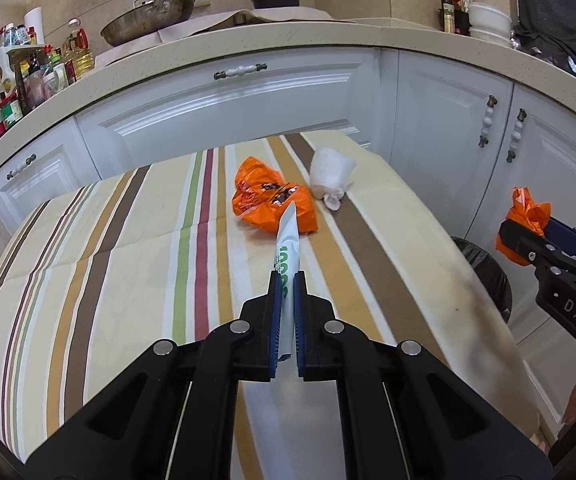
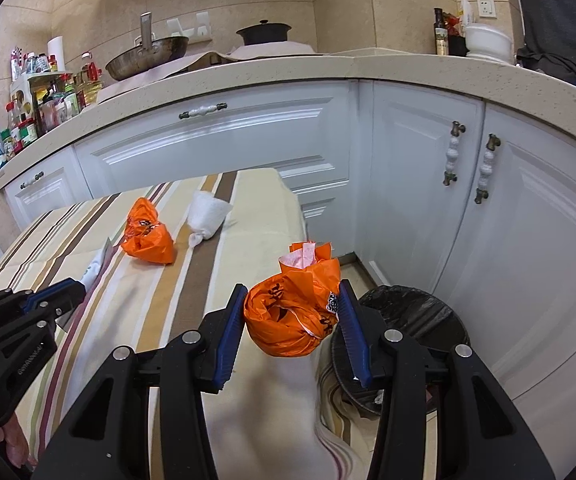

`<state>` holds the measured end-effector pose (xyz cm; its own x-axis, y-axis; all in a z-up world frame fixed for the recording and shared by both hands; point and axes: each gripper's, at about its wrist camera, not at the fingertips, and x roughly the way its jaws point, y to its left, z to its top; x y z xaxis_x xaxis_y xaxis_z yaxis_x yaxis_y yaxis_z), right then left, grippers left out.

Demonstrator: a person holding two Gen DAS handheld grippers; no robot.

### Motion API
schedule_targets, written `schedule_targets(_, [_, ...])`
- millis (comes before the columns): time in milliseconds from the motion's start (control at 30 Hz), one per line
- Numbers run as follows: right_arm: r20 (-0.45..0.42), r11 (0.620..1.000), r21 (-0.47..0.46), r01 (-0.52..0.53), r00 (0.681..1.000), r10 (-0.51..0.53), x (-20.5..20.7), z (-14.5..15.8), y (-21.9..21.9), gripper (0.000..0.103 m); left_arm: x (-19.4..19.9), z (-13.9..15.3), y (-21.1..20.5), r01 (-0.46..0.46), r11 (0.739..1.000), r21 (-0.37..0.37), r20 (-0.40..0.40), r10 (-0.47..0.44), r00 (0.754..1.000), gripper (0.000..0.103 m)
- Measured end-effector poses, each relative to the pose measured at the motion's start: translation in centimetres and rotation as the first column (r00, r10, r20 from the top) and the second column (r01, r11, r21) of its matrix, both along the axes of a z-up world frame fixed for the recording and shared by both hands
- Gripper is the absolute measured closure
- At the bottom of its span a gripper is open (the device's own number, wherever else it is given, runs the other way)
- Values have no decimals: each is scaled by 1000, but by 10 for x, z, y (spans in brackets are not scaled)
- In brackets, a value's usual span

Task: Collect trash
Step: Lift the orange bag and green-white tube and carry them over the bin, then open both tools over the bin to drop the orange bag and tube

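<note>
Left tongs (image 1: 287,280) clamp white wrapper (image 1: 288,236), right tongs (image 2: 292,312) orange bag (image 2: 288,316); striped tablecloth (image 1: 108,240).

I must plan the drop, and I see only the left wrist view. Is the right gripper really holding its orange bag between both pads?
Observer: Yes. The right gripper has both blue pads pressed on the crumpled orange bag.
Operator: Where is the bin from there?
Observer: The black-lined bin stands on the floor just right of the bag, past the edge of the table, with its mouth open.
Operator: Does anything stick out of the bag?
Observer: Pink-white paper shows at its top.
</note>
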<state>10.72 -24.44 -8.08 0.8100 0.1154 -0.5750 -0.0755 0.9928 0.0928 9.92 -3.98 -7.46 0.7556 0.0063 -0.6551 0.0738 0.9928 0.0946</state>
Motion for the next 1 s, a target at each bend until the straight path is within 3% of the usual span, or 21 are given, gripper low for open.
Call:
schedule_targets(467, [81, 991, -65, 120, 990, -114, -12, 7, -55, 57, 5, 16, -78, 141, 990, -23, 73, -139, 988, 97])
schedule_targets(1000, [88, 966, -49, 253, 965, -248, 18, -22, -142, 57, 46, -6, -204, 268, 962, -41, 71, -265, 962, 97])
